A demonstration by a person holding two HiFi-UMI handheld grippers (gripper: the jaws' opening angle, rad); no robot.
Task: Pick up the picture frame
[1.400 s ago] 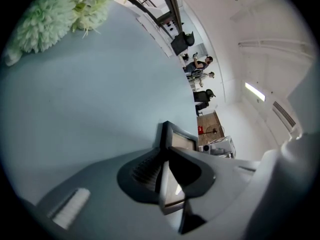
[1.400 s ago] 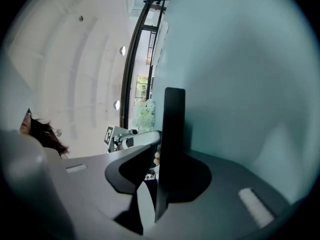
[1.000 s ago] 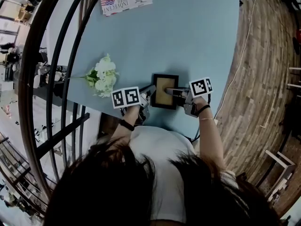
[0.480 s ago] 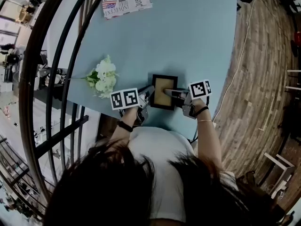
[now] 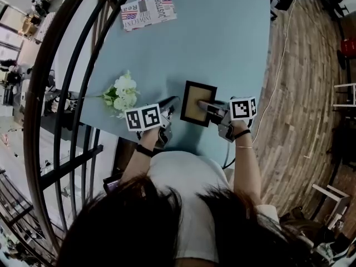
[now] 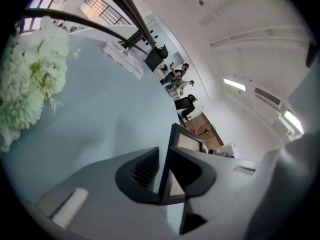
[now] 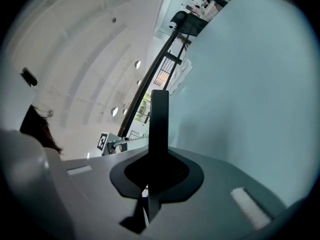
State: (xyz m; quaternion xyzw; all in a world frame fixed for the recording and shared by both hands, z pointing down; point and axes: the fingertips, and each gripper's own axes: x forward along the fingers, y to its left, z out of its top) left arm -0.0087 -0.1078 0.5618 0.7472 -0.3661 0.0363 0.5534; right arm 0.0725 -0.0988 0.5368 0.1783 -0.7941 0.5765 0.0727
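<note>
The picture frame (image 5: 196, 100), black-edged with a tan centre, hangs tilted just above the blue table (image 5: 222, 43) near its front edge. My left gripper (image 5: 174, 102) is shut on the frame's left edge. My right gripper (image 5: 204, 104) is shut on its right side. In the left gripper view the frame (image 6: 189, 141) stands between the dark pads of the left gripper (image 6: 165, 176), with its face turned to the right. The right gripper view shows the frame (image 7: 160, 119) edge-on as a thin black bar, pinched by the right gripper (image 7: 157, 171).
A bunch of white flowers (image 5: 122, 92) lies left of the frame, large at the left of the left gripper view as flowers (image 6: 30, 79). A printed card (image 5: 148, 5) lies at the table's far edge. A curved black railing (image 5: 61, 93) runs along the left. Wooden floor (image 5: 300, 93) lies to the right.
Both grippers have risen together with the frame between them. The frame has come up off the table and now sits tilted and slightly rotated.
</note>
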